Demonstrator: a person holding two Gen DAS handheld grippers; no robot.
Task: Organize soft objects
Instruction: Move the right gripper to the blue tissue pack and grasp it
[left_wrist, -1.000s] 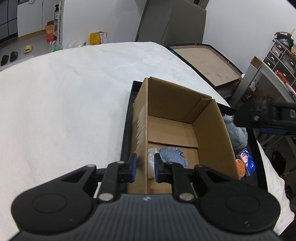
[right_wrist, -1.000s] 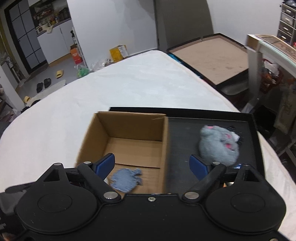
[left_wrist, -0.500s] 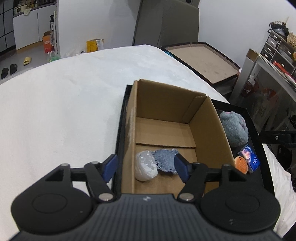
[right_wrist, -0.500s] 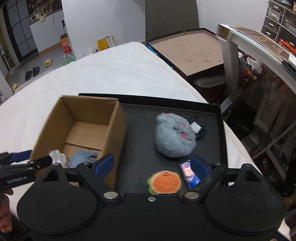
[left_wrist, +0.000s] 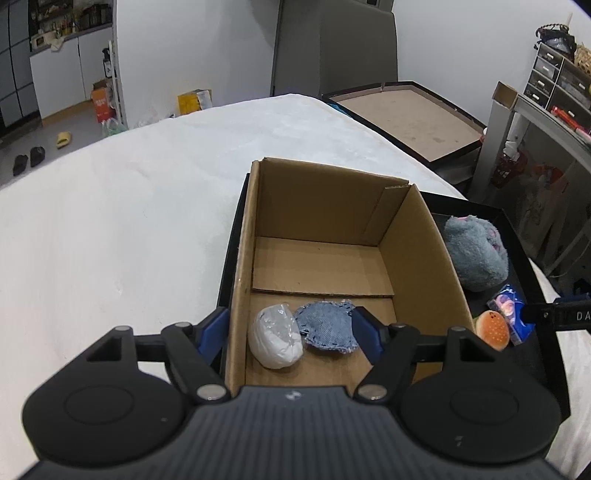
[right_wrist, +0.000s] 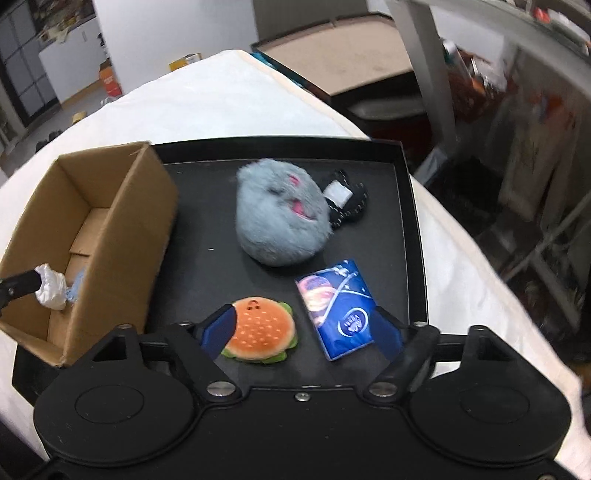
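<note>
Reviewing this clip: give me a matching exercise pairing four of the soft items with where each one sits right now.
Things:
1. white bundle
2. burger plush
3. grey plush
4. black plush

Places:
A. tray, between the right gripper fingertips' line, beside the blue packet
B. inside the cardboard box, next to the denim piece
C. tucked behind the grey plush's right side
D. middle of the black tray

Pairs: 1-B, 2-A, 3-D, 4-C

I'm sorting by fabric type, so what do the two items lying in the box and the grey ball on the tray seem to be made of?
Blue patch: looks like denim, with a woven texture and frayed, stitched edges.
White lump: probably crinkled thin plastic or wrapped wadding; slightly glossy, hard to tell.
Grey ball: fuzzy plush, long matte pile with pink accents.
</note>
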